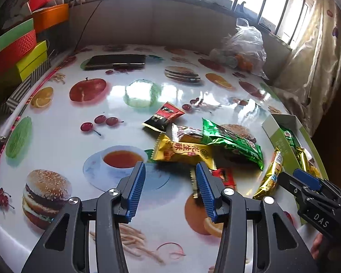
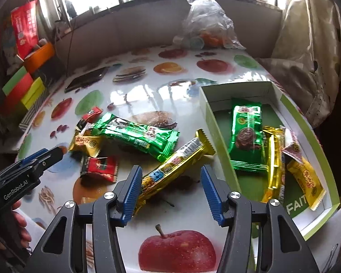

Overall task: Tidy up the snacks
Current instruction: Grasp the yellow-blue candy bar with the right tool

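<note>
Loose snacks lie on a fruit-print table: a yellow packet (image 1: 184,152), a long green packet (image 1: 231,141), a red-black packet (image 1: 163,116) and a small red packet (image 1: 225,176). My left gripper (image 1: 170,182) hangs open over the table just short of them, nothing between its fingers. A gold bar (image 2: 177,161) lies slanted, its near end beside the left pad of my open right gripper (image 2: 171,188). To the right, a green-edged white box (image 2: 216,122) holds a green packet (image 2: 247,136), a gold bar (image 2: 275,166) and a yellow packet (image 2: 307,177).
A dark phone (image 1: 116,61) lies at the back of the table. A plastic bag of fruit (image 1: 245,47) stands at the far right corner. Coloured boxes (image 1: 22,45) are stacked along the left edge. A curtain hangs beyond the box on the right.
</note>
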The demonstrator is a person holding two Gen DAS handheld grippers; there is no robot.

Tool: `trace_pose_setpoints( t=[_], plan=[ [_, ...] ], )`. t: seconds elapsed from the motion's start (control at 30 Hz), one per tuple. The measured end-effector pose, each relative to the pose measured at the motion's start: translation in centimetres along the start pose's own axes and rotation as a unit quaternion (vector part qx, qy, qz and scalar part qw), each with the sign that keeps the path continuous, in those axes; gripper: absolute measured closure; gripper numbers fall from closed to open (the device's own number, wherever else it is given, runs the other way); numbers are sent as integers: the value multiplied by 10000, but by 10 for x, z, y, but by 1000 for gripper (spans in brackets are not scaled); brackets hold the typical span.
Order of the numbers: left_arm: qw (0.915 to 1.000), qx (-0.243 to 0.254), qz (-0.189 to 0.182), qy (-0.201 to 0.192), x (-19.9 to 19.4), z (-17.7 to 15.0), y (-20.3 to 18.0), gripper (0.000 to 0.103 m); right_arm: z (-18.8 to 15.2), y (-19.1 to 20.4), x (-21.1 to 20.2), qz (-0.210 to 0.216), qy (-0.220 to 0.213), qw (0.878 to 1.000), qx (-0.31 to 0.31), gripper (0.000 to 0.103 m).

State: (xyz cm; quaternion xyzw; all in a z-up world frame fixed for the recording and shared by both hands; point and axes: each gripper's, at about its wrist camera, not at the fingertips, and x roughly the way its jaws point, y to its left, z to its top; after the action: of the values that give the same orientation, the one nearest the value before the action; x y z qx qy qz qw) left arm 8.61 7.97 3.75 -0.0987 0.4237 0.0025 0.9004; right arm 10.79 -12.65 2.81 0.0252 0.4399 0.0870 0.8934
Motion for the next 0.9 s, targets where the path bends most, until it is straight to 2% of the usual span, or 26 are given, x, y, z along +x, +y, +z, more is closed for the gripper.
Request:
trace_pose_setpoints(
  t=[0.23,0.43,0.63,0.9],
  plan=[
    [9998,-119,-84,129,9,-3,12,55,4,6,15,-156,179,9997,24,49],
    [9997,-28,-153,172,13,-4,14,55,7,13,29,-335,317,9989,-90,49],
    [9998,-62,-86,196,16,0,22,55,8,16,41,-429,416,9981,-131,49],
    [9996,16,-144,221,18,1,21,55,4,23,47,-454,393,9976,-333,68]
  ],
)
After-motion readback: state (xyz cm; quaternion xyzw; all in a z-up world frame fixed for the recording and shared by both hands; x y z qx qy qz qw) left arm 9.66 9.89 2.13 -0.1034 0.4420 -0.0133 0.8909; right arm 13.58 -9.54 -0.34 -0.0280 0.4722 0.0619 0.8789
